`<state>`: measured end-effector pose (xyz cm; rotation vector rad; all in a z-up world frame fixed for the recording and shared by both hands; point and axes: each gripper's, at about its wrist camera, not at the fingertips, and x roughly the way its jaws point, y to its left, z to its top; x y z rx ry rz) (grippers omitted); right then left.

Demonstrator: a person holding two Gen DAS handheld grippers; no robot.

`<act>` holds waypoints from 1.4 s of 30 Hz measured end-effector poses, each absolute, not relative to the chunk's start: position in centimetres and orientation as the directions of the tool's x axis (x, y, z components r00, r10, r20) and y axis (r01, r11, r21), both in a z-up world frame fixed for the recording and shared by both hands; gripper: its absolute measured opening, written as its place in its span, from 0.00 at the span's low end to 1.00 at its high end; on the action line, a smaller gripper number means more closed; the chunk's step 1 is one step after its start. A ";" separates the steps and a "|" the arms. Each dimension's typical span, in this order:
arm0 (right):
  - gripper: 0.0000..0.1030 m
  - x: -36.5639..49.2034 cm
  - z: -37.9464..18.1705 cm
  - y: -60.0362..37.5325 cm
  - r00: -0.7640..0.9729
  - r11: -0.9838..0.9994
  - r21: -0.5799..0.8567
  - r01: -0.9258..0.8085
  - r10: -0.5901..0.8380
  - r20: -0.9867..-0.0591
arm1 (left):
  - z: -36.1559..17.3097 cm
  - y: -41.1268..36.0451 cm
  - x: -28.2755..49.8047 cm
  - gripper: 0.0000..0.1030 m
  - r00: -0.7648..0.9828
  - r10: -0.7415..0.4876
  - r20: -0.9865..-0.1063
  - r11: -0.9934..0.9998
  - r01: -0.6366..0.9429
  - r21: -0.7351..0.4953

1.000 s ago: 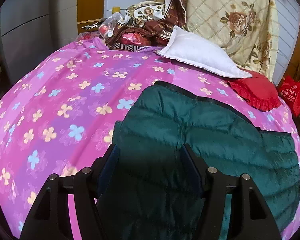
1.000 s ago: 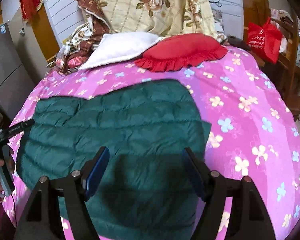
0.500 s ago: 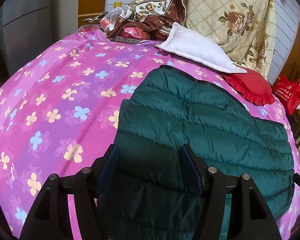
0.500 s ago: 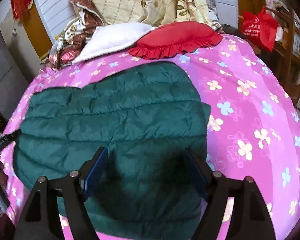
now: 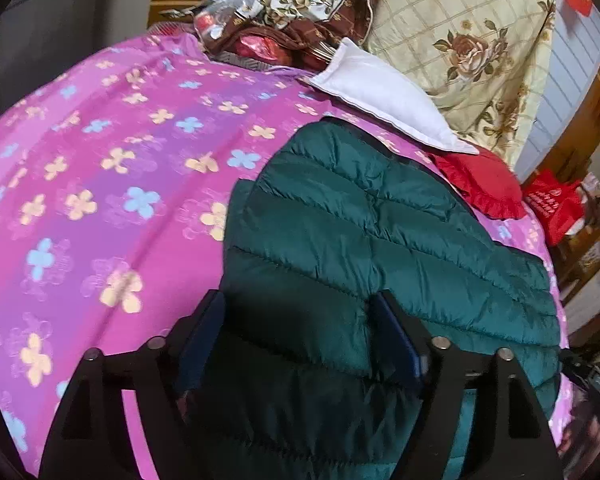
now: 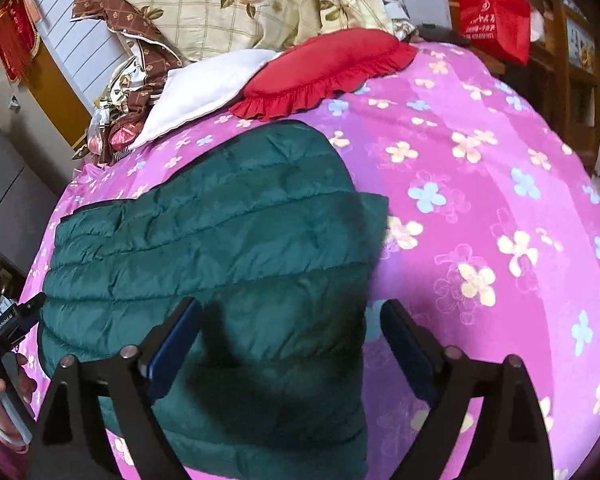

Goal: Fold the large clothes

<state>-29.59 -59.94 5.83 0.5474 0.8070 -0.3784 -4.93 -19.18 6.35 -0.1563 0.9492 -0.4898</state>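
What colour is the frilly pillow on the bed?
The frilly pillow is red. It shows best in the right wrist view.

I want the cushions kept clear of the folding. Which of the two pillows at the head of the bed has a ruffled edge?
The red pillow, frilled along its border; the white pillow beside it has a plain flat edge.

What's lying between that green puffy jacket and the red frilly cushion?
Only a narrow strip of the pink flowered bedspread separates the green jacket from the red cushion; nothing rests on it. The right wrist view shows this best.
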 end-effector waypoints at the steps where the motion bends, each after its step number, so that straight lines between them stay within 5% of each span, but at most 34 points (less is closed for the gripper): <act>1: 0.94 -29.4 5.5 -60.2 0.639 0.797 0.322 0.511 -0.102 -0.762 | 6.2 -19.1 -4.8 0.63 0.478 -0.475 -0.739 0.876 0.335 -0.347; 8: 1.00 -28.5 3.0 -62.6 0.656 0.770 0.395 0.502 -0.041 -0.753 | 3.8 -17.6 -2.6 0.72 0.366 -0.589 -0.720 0.808 0.301 -0.507; 24: 1.00 -25.5 0.0 -64.4 0.674 0.765 0.510 0.393 0.137 -0.726 | 1.8 -18.2 -1.5 0.78 0.281 -0.670 -0.686 0.742 0.274 -0.612; 28: 0.93 -24.8 0.1 -63.6 0.673 0.781 0.516 0.353 0.172 -0.720 | 2.5 -18.6 -1.7 0.51 0.261 -0.688 -0.677 0.724 0.306 -0.618; 32: 0.70 -25.0 1.1 -62.3 0.696 0.794 0.515 0.323 0.170 -0.698 | 4.1 -18.5 -2.9 0.28 0.285 -0.683 -0.673 0.727 0.358 -0.586; 36: 0.48 -26.2 2.8 -61.7 0.722 0.800 0.518 0.303 0.163 -0.673 | 6.0 -17.9 -3.9 0.18 0.298 -0.696 -0.653 0.713 0.396 -0.579; 42: 0.41 -28.7 6.8 -59.5 0.763 0.814 0.527 0.243 0.176 -0.623 | 9.3 -16.4 -7.0 0.14 0.293 -0.721 -0.628 0.683 0.453 -0.573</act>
